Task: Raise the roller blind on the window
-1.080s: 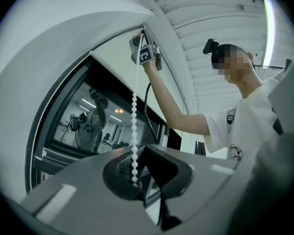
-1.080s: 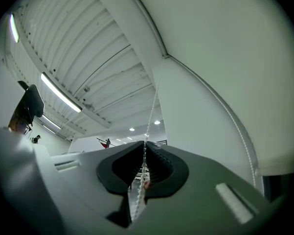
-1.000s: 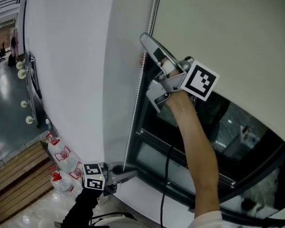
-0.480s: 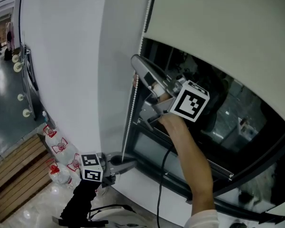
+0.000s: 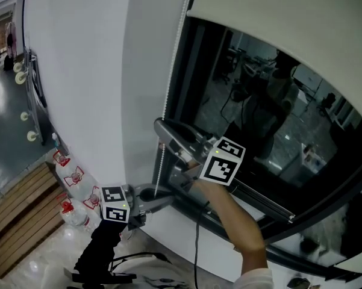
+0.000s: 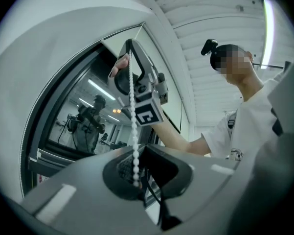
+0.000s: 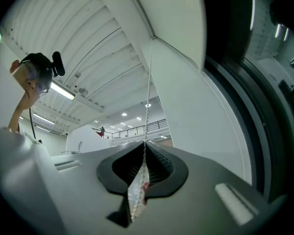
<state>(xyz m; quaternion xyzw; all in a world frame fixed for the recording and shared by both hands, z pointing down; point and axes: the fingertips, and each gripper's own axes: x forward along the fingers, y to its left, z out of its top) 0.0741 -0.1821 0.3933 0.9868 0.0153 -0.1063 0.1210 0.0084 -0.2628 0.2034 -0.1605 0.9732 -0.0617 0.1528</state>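
The off-white roller blind (image 5: 289, 29) covers only the top of the dark window (image 5: 265, 119). Its white bead chain (image 5: 171, 83) hangs down the frame's left side. My right gripper (image 5: 161, 129) is shut on the chain about halfway down, and the beads run between its pads (image 7: 145, 153). Lower down, my left gripper (image 5: 159, 198) holds the bottom of the same chain. In the left gripper view the chain (image 6: 132, 106) rises from the left gripper's shut jaws (image 6: 137, 173) to the right gripper (image 6: 130, 48) above.
A white wall (image 5: 78, 71) runs left of the window frame (image 5: 187, 101). Water bottles (image 5: 72, 185) and wooden slats (image 5: 18, 221) lie on the floor at lower left. A black cable (image 5: 196, 245) hangs below my right arm. The window sill (image 5: 187, 233) lies just beneath the left gripper.
My right gripper has travelled down with the chain in its grip. The blind's bottom edge has risen and more dark glass shows. The left gripper has stayed at the chain's bottom.
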